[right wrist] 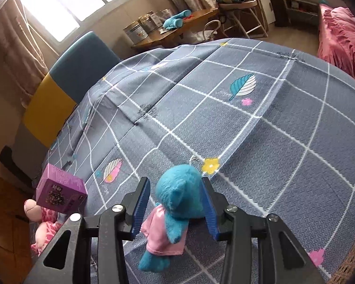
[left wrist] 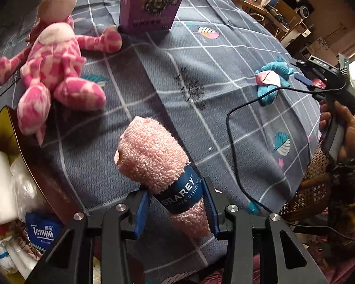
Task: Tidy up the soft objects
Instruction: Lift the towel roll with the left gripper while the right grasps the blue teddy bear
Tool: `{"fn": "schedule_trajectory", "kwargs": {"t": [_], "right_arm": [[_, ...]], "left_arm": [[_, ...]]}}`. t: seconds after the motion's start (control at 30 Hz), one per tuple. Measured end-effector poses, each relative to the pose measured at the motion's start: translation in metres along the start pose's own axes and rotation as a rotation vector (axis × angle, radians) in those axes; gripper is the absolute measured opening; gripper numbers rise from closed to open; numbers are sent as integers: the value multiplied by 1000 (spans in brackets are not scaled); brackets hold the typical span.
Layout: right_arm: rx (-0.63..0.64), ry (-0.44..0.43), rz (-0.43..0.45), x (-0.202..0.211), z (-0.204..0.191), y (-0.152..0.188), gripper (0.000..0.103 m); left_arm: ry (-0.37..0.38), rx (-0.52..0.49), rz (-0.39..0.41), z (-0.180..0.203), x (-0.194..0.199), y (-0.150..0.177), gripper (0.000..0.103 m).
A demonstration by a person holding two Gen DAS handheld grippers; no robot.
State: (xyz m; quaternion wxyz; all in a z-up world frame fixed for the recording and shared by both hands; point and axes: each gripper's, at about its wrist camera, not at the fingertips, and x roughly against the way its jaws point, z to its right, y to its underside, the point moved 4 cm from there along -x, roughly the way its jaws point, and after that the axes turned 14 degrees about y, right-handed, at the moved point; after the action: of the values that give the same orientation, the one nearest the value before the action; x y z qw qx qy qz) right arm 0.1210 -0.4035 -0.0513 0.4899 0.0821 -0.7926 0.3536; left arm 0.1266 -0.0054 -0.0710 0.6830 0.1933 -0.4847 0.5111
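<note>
left wrist view: the left gripper [left wrist: 177, 203] sits at the bottom centre, its blue pads clamped on a rolled, pale pink terry dishcloth [left wrist: 153, 158] that rises toward mid-frame. a dark blue paper band [left wrist: 181, 195] around the roll reads "grarey" with "dishcloth" partly legible beneath. at lower left an open brown cardboard box [left wrist: 30, 165] holds white soft items and a blue tissue pack [left wrist: 43, 233] printed "tempo". at upper left a pink-and-cream spotted plush animal [left wrist: 52, 64] lies on its back on the grey checked bedsheet with leaf prints [left wrist: 224, 123]. a purple printed carton [left wrist: 151, 7] stands at top centre; its writing is too small to read. at the right edge a hand [left wrist: 343, 127] holds the right gripper [left wrist: 305, 74] next to a small blue plush toy in a pink satin top [left wrist: 271, 81]; its black body bears pale letters, too blurred to make out.

right wrist view: the right gripper [right wrist: 176, 210] fills the bottom, jaws moderately parted with the blue plush toy [right wrist: 175, 210] between them; the pads seem to stand just clear of it. the purple carton [right wrist: 61, 195] and pink plush [right wrist: 43, 227] sit at lower left.
</note>
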Motion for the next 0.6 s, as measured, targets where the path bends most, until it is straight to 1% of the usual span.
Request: {"fn": "schedule_trajectory", "kwargs": {"t": [0.07, 0.2, 0.27, 0.33, 0.37, 0.4, 0.5, 0.53, 0.57, 0.6], "right_arm": [[-9, 15, -23, -3, 3, 2, 57], [34, 24, -102, -15, -5, 17, 57], [62, 25, -155, -25, -12, 25, 57], [99, 27, -152, -29, -22, 28, 57], [131, 47, -133, -30, -28, 28, 57], [166, 63, -118, -31, -33, 29, 59], [300, 107, -111, -40, -52, 37, 59], [326, 126, -105, -42, -55, 39, 57], [346, 132, -93, -42, -58, 39, 48], [368, 139, -77, -41, -60, 38, 37]], "left_arm": [[3, 16, 2, -5, -9, 3, 43], [-2, 54, 59, -4, -23, -4, 44], [6, 88, 94, -5, -25, -7, 48], [13, 125, 121, -5, -27, -9, 49], [21, 146, 141, -7, -28, -10, 50], [29, 169, 154, -8, -28, -10, 51], [37, 215, 177, -14, -31, -10, 53], [41, 223, 183, -15, -32, -9, 54], [44, 228, 193, -15, -32, -9, 55], [43, 227, 202, -14, -31, -8, 55]]}}
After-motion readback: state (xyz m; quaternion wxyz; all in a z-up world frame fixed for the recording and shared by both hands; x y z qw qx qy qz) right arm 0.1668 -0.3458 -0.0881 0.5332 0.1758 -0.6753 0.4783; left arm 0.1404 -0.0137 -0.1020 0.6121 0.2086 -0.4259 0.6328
